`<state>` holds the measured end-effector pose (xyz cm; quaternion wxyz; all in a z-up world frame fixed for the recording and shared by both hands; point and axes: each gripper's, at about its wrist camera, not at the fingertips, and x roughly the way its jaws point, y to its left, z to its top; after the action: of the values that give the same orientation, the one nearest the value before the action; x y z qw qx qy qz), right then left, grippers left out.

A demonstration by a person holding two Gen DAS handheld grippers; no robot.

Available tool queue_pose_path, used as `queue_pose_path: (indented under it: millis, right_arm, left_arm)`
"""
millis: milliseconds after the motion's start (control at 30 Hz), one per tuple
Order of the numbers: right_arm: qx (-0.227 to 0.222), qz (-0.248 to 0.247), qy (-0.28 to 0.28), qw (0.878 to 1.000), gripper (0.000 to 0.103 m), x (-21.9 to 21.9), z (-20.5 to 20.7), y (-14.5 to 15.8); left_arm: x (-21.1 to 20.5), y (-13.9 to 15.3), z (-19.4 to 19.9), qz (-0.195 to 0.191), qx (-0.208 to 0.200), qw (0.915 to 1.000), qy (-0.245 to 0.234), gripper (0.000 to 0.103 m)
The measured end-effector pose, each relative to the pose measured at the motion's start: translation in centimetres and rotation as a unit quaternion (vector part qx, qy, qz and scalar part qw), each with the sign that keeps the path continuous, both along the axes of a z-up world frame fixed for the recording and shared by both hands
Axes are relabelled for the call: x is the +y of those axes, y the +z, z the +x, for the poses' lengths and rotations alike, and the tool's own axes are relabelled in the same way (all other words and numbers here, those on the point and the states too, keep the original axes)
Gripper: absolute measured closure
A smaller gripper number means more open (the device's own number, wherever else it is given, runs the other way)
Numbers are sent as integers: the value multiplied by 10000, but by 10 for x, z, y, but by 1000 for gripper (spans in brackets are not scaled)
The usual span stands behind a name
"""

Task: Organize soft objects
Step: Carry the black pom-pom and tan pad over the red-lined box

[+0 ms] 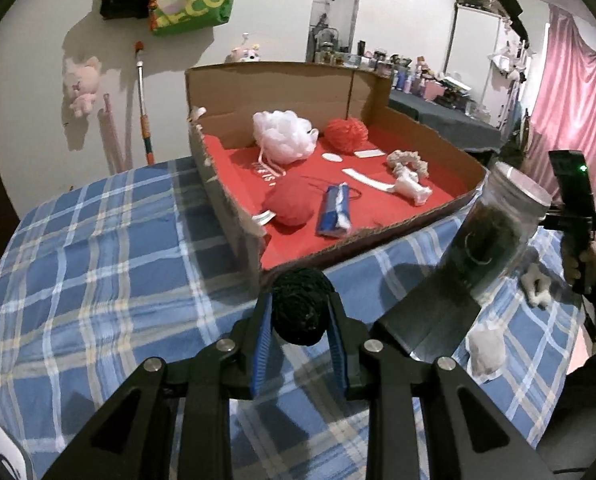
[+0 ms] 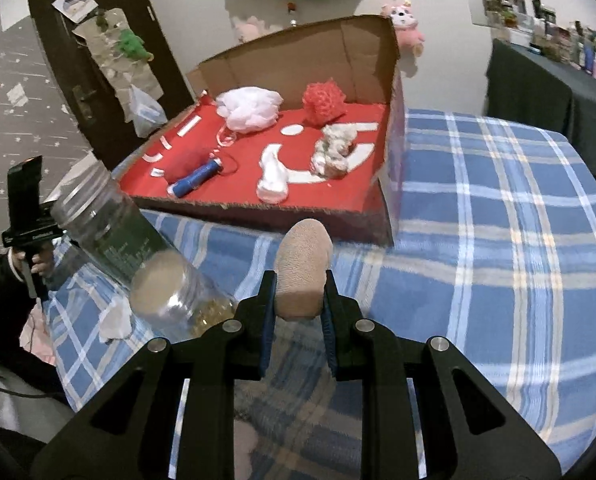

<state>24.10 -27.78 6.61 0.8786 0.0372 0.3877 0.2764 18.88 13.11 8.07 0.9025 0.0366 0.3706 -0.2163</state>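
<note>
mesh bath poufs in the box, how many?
2. A white mesh bath pouf sits at the back of the red-lined cardboard box, and a red mesh bath pouf sits right of it. None visibly hidden.

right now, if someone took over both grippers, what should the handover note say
Left gripper: shut on a black yarn ball, held above the plaid cloth just short of the box.
Right gripper: shut on a beige roll, also short of the box.
In the box already: white pouf, red pouf, red yarn, blue roll, white scrunchie.
Left: drop both held items in; white pieces lie on the cloth by the clear jar.
</note>
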Motion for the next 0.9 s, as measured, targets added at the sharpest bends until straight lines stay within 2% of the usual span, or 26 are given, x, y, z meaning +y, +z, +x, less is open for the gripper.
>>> queue_pose_path:
  millis: [467,700,900]
  right_arm:
    - [-215,-38,524,9984,83,27,17,23]
    - [-311,-185,797,9962,83,51,30,36]
    - [-261,-367,896,9950,83,72,57,43]
  left_arm:
    - [-29,18,12,11,-113,9986,-517,75]
    - [-54,36,27,-91,-156,9963,-835,75]
    - [-83,48,53,35,-108,9946,-1030,75]
